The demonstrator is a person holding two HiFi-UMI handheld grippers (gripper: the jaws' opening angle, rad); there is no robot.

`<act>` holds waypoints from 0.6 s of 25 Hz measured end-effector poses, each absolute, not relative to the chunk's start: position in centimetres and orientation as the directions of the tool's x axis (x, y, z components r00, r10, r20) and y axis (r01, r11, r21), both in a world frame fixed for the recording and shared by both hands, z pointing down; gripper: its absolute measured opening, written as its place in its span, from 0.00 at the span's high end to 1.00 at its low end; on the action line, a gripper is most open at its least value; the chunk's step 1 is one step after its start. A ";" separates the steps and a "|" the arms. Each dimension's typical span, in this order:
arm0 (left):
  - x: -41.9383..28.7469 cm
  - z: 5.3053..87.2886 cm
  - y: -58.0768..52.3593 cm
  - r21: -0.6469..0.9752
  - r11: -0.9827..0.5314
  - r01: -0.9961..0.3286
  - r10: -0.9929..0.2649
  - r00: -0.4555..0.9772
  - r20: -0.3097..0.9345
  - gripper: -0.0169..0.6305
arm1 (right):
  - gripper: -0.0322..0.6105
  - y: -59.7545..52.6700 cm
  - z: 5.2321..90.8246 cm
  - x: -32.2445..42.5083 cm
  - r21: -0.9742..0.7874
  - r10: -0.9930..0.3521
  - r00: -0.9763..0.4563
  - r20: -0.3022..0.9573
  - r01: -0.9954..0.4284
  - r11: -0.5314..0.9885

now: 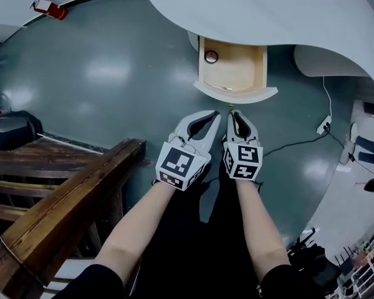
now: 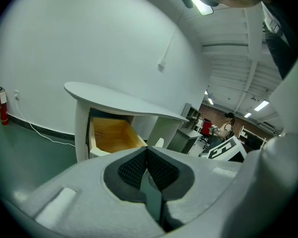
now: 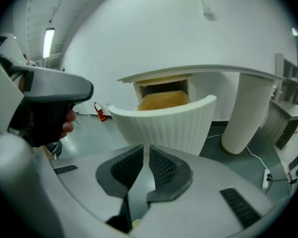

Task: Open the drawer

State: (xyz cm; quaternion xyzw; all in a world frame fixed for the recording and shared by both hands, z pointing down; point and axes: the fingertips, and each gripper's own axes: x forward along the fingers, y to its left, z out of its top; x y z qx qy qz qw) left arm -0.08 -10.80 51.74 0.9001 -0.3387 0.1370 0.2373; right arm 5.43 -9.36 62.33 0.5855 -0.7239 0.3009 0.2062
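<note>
1. Your left gripper (image 1: 214, 115) has its jaws pressed together. In the left gripper view (image 2: 147, 150) the dark pads meet at the tips, and nothing is between them.
2. Your right gripper (image 1: 234, 113) has its jaws almost together. In the right gripper view (image 3: 145, 150) a thin slit shows between the pads, and nothing is in it.
3. The two grippers are side by side in front of you. Their tips point at the drawer (image 1: 237, 96) and are close to its curved front but not touching it.
4. The drawer is pulled out from under the white table (image 1: 268, 11). Its front is white with fine ribs (image 3: 164, 123), and its inside is light wood (image 2: 114, 135).
5. A small round thing (image 1: 210, 56) lies in the back left corner of the drawer. It is too small to tell what it is.
6. A fat white leg (image 3: 248, 113) stands on the floor to the right of the drawer.
7. A dark wooden bench (image 1: 62, 192) is near your left arm.
8. A red fire extinguisher (image 1: 50, 8) is far off by the wall, on the green floor (image 1: 112, 73).
</note>
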 end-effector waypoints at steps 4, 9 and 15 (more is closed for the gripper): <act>0.4 48.0 -10.2 0.322 -0.676 -0.662 -0.540 0.743 0.395 0.96 | 0.91 -9.2 56.8 5.1 -0.197 -0.752 -0.262 0.605 -0.964 0.177; 0.4 43.0 -10.0 0.307 -0.685 -0.661 -0.547 0.744 0.384 0.96 | 0.92 -9.7 49.3 5.1 -0.197 -0.793 -0.285 0.538 -0.957 0.211; 0.1 37.0 -10.0 0.289 -0.690 -0.663 -0.570 0.745 0.348 0.96 | 0.92 -10.9 40.0 5.3 -0.172 -0.847 -0.295 0.442 -0.955 0.242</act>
